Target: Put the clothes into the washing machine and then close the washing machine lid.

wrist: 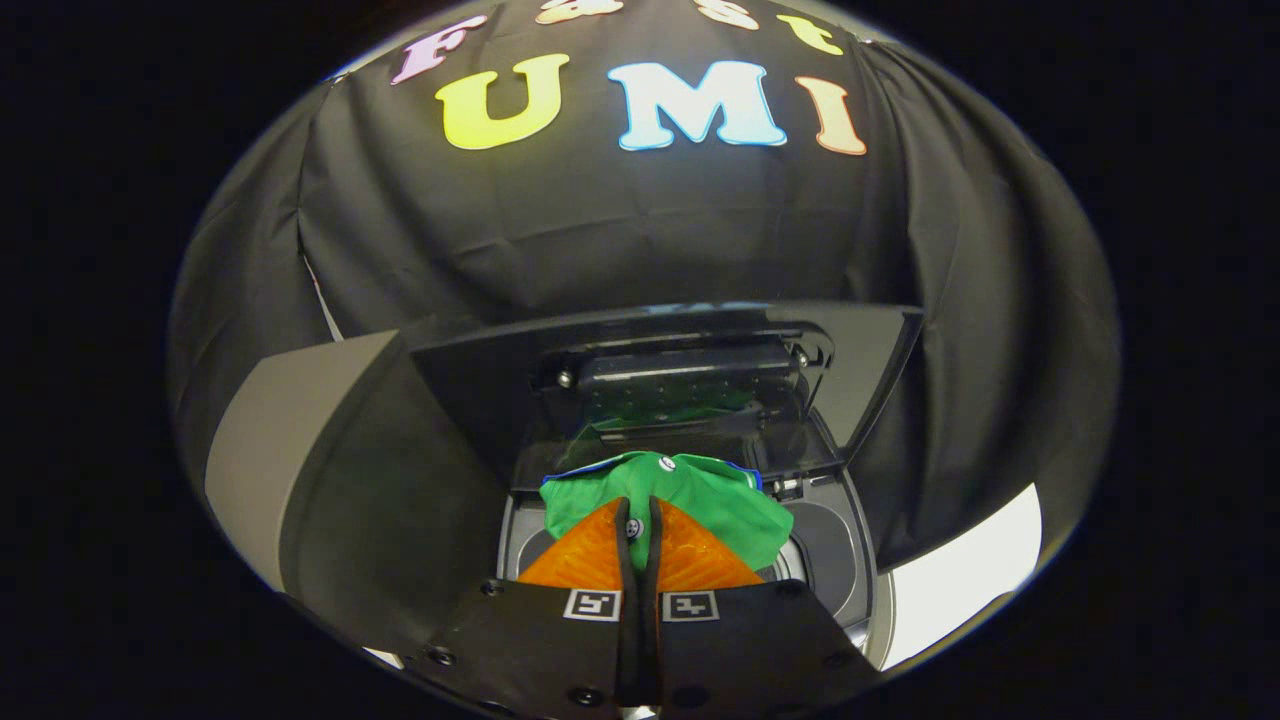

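The tongs [640, 520] hide the middle of the green shirt [700, 495]; their fingers stand pressed close, pinching a fold of it. The cloth is soft and crumpled, with a blue-edged collar and a small button, and bunches widest across the fingers. It hangs over the washer [840, 560] opening, whose drum is mostly hidden. The glossy dark lid [680, 380] stands raised behind.

A: How much of the washing machine's drum [800, 560] shows?
B: Little. The green garment [700, 500] covers most of the opening just ahead of the jaws.
A: And the gripper [640, 525]?
B: Its fingers sit together, pinching cloth; the fold between them is hidden.
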The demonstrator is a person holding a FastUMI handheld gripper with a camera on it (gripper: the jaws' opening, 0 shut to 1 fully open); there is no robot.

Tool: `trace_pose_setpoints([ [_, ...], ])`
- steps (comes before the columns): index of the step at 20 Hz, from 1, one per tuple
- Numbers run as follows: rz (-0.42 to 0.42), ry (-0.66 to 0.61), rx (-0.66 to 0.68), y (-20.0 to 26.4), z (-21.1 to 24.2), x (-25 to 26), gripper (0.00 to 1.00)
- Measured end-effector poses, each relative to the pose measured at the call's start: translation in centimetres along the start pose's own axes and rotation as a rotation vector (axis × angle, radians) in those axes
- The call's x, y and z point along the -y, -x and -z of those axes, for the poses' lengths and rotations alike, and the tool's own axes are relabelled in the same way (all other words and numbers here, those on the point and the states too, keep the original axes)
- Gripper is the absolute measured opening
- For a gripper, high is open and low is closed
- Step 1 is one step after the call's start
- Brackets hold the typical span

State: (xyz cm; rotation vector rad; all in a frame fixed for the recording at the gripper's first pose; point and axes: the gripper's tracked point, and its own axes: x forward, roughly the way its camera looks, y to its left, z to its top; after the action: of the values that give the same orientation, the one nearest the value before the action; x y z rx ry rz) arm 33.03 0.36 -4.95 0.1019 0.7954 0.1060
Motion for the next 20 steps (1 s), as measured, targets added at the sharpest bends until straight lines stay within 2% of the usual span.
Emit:
trace_pose_setpoints([
  [7, 0.030, -0.052, -0.084, -4.7, 4.9, 2.6, 0.01],
  [20, 0.096, -0.058, -0.240, -11.0, 12.1, 3.2, 0.01],
])
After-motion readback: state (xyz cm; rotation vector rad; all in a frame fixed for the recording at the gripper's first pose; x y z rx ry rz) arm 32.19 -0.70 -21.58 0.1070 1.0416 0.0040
